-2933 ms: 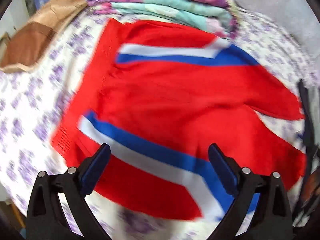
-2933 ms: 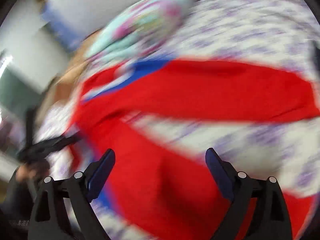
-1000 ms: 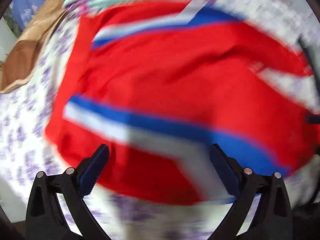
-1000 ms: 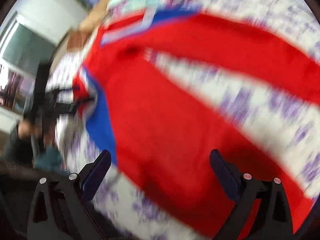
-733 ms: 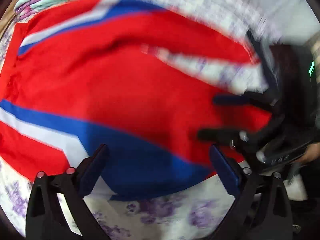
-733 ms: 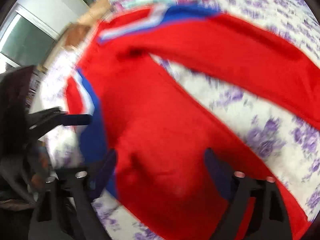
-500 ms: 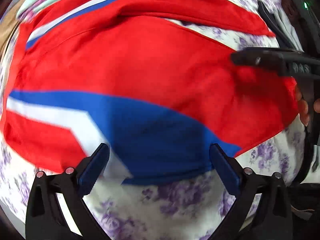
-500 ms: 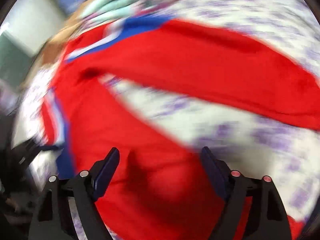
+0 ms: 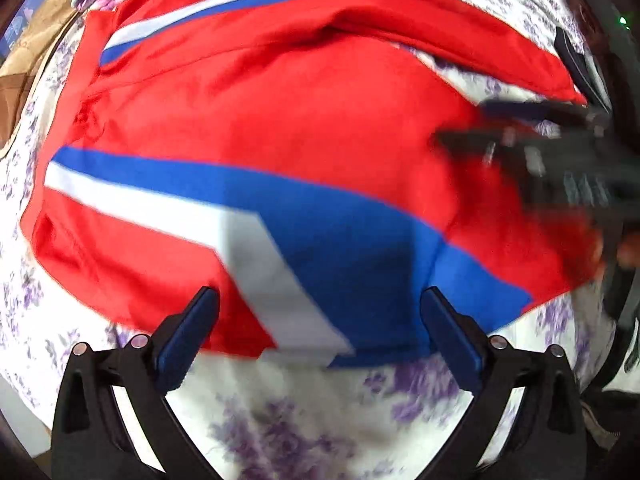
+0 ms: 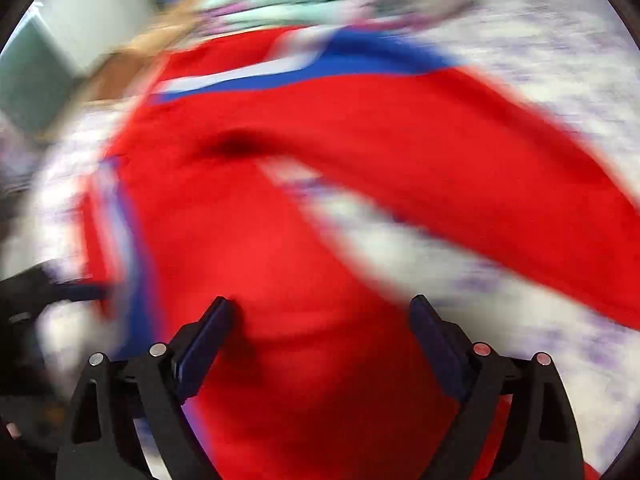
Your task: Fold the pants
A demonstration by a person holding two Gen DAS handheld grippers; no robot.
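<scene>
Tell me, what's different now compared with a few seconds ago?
Both claws have dropped closer to the red pants. The left claw now straddles the near hem, open; the right claw hangs over one leg, jaws opening, gripping nothing. The pants lie spread on the flowered sheet as before, unfolded.

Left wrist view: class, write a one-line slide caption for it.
Open left gripper above the near edge of red pants spread on a floral sheet; right gripper opening over them.

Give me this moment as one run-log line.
stage: pre-grasp | pants: unfolded on floral sheet | left gripper: open, empty | right gripper: opening, over red leg, empty
</scene>
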